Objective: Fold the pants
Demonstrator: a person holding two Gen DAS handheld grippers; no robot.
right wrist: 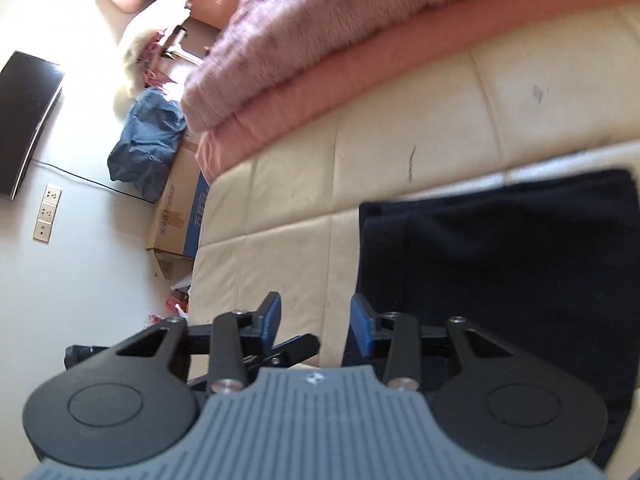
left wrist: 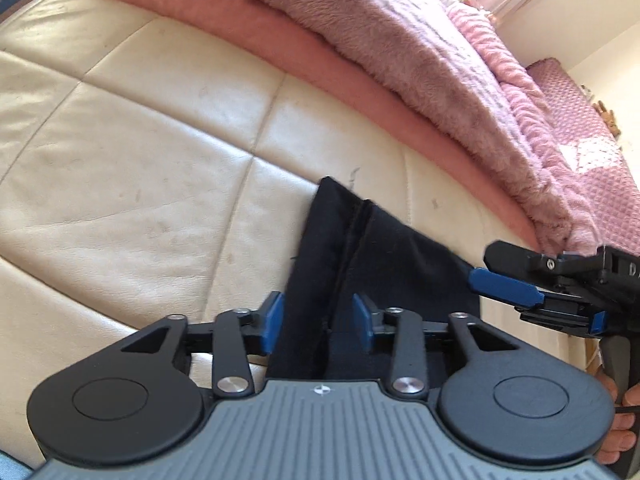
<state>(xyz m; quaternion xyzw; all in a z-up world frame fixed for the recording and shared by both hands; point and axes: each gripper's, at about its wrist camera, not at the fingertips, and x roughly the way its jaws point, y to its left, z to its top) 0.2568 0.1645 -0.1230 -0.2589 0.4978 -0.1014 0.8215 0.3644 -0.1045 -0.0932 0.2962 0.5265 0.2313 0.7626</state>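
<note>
- The cream quilted leather bed surface (left wrist: pixel 140 152) carries everything; its stitched panels show scuffs and small dark marks.
- A dusty-pink fleece blanket (left wrist: pixel 380 40), piled over a salmon-pink sheet (left wrist: pixel 320 64), runs along the far edge of the bed in both views.
- The dark navy folded pants (right wrist: pixel 520 260) lie flat on the cream surface, near the edge where the person stands and well short of the blanket. In the right wrist view they form a broad, roughly rectangular block with one layer lying over another.
- In the left wrist view, one end of the pants (left wrist: pixel 360 248) rises in a pointed fold with a seam running down the middle.
- The left tongs (left wrist: pixel 318 322) are spread apart, with the dark cloth lying between the blue pads; neither pad visibly presses on it.
- The right tongs (right wrist: pixel 316 322) are also released: the pads are apart, one over bare cream leather, the other at the edge of the pants.
- In the left wrist view, the right tongs (left wrist: pixel 508 284) sit at the corner of the pants, a blue pad just beside the cloth.
- Beyond the bed's end stand a cardboard box (right wrist: pixel 180 208) with a blue garment (right wrist: pixel 148 144) heaped on it, and a black television (right wrist: pixel 24 120) on the wall.
</note>
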